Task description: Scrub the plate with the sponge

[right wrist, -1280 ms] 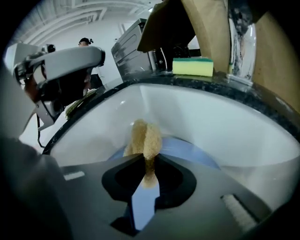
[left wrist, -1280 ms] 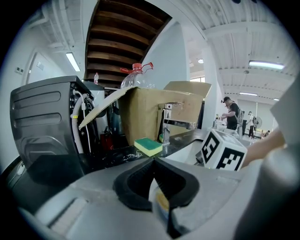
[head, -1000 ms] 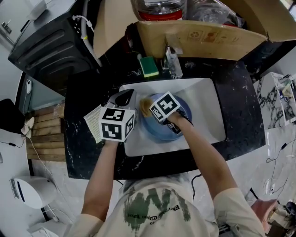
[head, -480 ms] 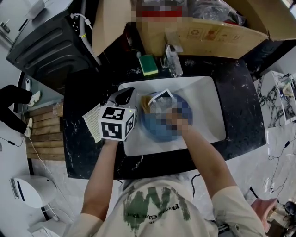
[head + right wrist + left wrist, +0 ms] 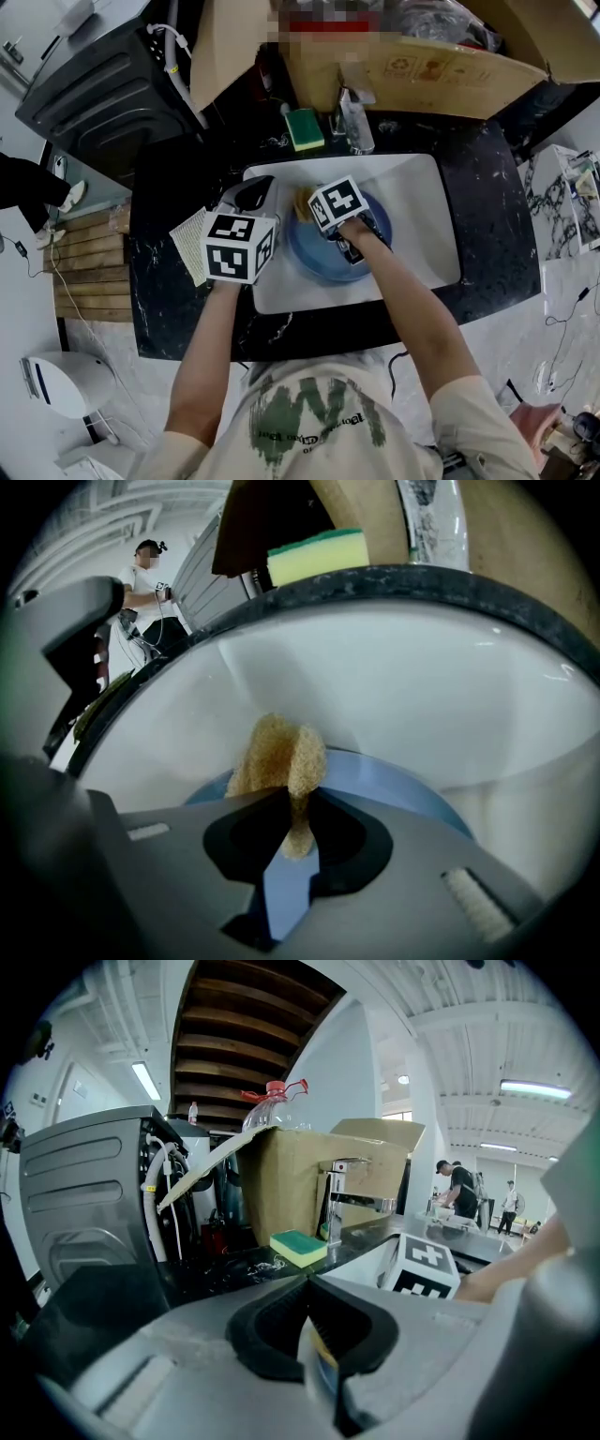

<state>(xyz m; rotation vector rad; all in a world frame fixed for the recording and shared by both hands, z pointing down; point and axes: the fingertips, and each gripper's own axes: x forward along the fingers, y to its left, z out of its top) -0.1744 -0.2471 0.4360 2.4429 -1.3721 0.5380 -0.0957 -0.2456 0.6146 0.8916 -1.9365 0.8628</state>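
A blue plate [image 5: 323,261] lies in the white sink [image 5: 417,211]. My right gripper [image 5: 305,208] is shut on a tan sponge [image 5: 300,201] and presses it against the plate's far left rim. In the right gripper view the sponge [image 5: 281,757] stands folded between the jaws over the plate [image 5: 398,794], with the right gripper [image 5: 289,797] closed around it. My left gripper [image 5: 251,194] hovers over the sink's left rim, apart from the plate. In its own view the left gripper [image 5: 305,1281] is shut with its tips touching and nothing between them.
A green and yellow sponge [image 5: 305,129] lies on the black counter behind the sink, beside the faucet [image 5: 354,122]. An open cardboard box [image 5: 412,70] stands behind them. A black machine [image 5: 103,94] is at the far left, and a white woven cloth [image 5: 187,251] lies left of the sink.
My right gripper has slid the sponge slightly toward the far edge of the plate. The left gripper has stayed almost still.
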